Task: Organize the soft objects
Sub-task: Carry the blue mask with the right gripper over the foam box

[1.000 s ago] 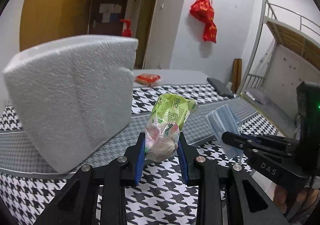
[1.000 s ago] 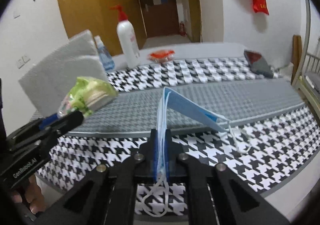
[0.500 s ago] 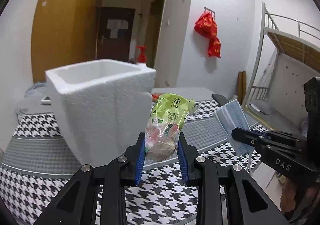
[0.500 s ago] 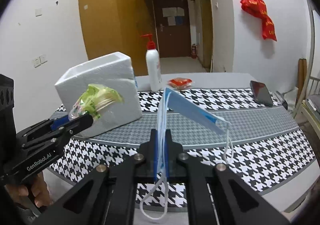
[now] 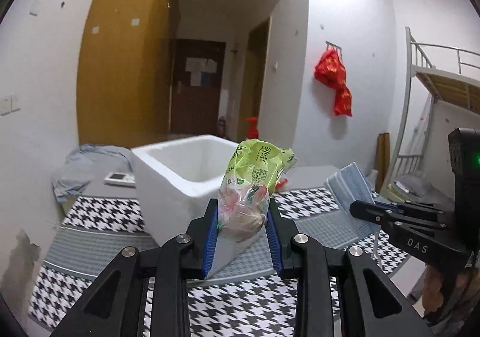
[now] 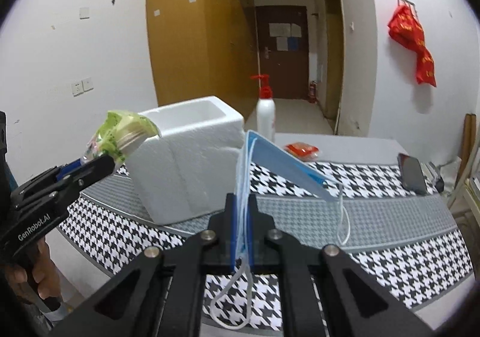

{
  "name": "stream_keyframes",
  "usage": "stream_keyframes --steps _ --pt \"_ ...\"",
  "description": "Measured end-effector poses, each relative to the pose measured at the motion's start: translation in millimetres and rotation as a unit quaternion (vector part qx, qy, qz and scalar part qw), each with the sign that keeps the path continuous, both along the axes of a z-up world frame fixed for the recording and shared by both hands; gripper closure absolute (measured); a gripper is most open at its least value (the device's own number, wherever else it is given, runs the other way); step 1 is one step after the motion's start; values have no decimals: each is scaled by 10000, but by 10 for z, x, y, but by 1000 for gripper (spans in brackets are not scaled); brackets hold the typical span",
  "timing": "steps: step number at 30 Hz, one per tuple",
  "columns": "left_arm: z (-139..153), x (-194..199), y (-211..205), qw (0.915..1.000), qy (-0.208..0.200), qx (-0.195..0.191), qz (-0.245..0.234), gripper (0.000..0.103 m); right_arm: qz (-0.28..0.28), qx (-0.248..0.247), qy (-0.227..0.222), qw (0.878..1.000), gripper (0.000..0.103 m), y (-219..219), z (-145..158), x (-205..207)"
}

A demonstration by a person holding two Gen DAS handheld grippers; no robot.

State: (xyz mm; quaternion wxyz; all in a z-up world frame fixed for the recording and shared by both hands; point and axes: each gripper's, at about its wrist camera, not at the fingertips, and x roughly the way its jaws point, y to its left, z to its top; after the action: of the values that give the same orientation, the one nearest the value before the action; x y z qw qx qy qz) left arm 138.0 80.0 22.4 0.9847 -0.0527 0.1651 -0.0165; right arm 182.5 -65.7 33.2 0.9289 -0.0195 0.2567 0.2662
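The left gripper (image 5: 241, 218) is clamping a green tissue packet (image 5: 252, 187) between its blue-padded fingers (image 5: 210, 235), which are standing partly apart with the packet's lower end squeezed between them. The packet is sticking up and forward out of the grip, in the air above the desk (image 5: 99, 244), in front of the near wall of the white foam box (image 5: 180, 187). In the right wrist view the same packet (image 6: 120, 133) is hanging at the left, just beside the box's upper near corner and off to its left side.

The right gripper (image 6: 242, 205) is pinching a stack of blue face masks (image 6: 288, 166); its fingers (image 6: 229, 223) are pressed nearly together on the thin folded edge. The masks are fanning out forward and to the right, above the grey band of the houndstooth cloth, and white ear loops (image 6: 231, 301) are dangling below and beside them. In the left wrist view the masks (image 5: 348, 187) are showing at the right, above the tip of the right gripper (image 5: 360, 208).

The foam box (image 6: 186, 163) is standing open-topped on the desk (image 6: 405, 247). Behind it a white pump bottle (image 6: 265, 115) with a red top is standing upright, a small red packet (image 6: 301, 151) is lying to its right, and a dark phone (image 6: 412, 172) is lying near the desk's right edge. A hand (image 6: 39, 277) is gripping the left gripper's handle.
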Motion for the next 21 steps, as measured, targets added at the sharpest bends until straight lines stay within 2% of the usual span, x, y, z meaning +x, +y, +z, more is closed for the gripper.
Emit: stream_keyframes --steps 6,21 --pt "68 -116 169 9995 -156 102 272 71 207 -56 -147 9997 95 151 115 86" --pt "-38 -171 619 9934 0 97 1142 71 805 -296 -322 9958 95 725 368 405"
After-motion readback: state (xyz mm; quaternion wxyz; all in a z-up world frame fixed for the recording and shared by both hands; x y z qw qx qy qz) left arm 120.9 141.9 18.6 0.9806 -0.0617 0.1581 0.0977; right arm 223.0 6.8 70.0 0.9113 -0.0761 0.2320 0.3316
